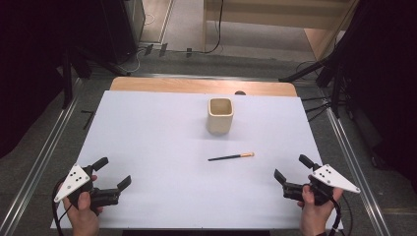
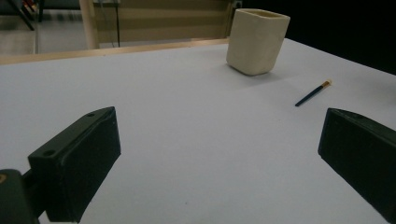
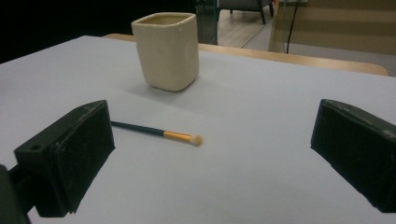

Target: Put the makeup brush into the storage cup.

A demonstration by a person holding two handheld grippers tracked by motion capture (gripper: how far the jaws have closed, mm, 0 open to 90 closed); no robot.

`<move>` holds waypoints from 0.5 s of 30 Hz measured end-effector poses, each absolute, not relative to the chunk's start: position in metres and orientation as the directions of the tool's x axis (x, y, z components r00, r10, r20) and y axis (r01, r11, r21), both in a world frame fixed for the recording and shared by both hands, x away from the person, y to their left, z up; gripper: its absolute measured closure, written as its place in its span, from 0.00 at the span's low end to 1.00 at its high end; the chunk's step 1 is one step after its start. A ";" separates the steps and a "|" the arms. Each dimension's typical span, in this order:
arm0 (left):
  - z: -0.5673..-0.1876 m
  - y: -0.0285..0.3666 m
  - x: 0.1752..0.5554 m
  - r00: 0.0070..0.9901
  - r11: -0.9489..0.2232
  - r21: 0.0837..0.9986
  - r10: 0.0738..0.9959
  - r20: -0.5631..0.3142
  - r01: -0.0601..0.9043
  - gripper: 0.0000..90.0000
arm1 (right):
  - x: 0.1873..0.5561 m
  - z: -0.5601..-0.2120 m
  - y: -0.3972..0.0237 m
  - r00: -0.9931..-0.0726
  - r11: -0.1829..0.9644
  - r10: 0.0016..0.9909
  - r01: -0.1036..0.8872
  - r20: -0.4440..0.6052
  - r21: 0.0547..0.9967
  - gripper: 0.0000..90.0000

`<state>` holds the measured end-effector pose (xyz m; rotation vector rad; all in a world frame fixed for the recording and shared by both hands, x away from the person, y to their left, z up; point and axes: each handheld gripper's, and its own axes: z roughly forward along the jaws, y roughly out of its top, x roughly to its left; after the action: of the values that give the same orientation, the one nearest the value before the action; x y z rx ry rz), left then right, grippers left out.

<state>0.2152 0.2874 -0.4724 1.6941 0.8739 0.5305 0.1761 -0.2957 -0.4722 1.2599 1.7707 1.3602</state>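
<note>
A cream square-sided cup (image 1: 219, 115) stands upright near the back middle of the white table top (image 1: 157, 147). In front of it lies a thin dark-handled brush (image 1: 231, 157) with an orange ferrule and pale tip pointing right. My left gripper (image 1: 112, 173) rests at the front left corner, open and empty; its view shows the cup (image 2: 258, 41) and brush (image 2: 313, 93) far ahead. My right gripper (image 1: 294, 169) sits at the front right, open and empty, with the brush (image 3: 156, 132) just beyond its left jaw and the cup (image 3: 167, 50) behind.
A wooden strip (image 1: 201, 86) runs along the table's far edge. Metal rails (image 1: 351, 157) flank both sides. Cables and dark stands sit on the floor beyond. Wide bare surface lies between the grippers.
</note>
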 end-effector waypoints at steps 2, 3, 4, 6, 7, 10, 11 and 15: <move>-0.472 0.287 0.215 0.631 -0.124 0.952 0.771 -0.085 0.279 0.00 | 0.181 -0.468 -0.291 -0.404 0.059 0.911 0.334 0.087 0.941 0.00; -0.472 0.286 0.215 0.631 -0.124 0.952 0.771 -0.086 0.281 0.00 | 0.183 -0.466 -0.289 -0.414 0.068 0.907 0.333 0.081 0.941 0.00; -0.472 0.286 0.215 0.633 -0.125 0.951 0.769 -0.086 0.282 0.00 | 0.186 -0.464 -0.287 -0.422 0.069 0.903 0.334 0.083 0.940 0.00; -0.473 0.286 0.215 0.633 -0.127 0.951 0.769 -0.086 0.283 0.00 | 0.192 -0.460 -0.282 -0.432 0.082 0.899 0.338 0.077 0.938 0.00; -0.473 0.286 0.215 0.633 -0.125 0.951 0.769 -0.088 0.284 0.00 | 0.195 -0.459 -0.280 -0.440 0.091 0.895 0.336 0.071 0.937 0.00; -0.474 0.285 0.215 0.632 -0.121 0.950 0.769 -0.093 0.287 0.00 | 0.203 -0.454 -0.272 -0.459 0.108 0.886 0.338 0.063 0.935 0.00; -0.474 0.285 0.215 0.633 -0.122 0.950 0.769 -0.093 0.287 0.00 | 0.207 -0.453 -0.269 -0.466 0.118 0.883 0.337 0.056 0.934 0.00; -0.474 0.285 0.215 0.632 -0.123 0.950 0.769 -0.092 0.287 0.00 | 0.220 -0.447 -0.259 -0.488 0.150 0.872 0.345 0.041 0.926 0.00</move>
<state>0.2153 0.2852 -0.4739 1.6959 0.8722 0.5183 0.2195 -0.2586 -0.4474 1.1573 1.9134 1.3242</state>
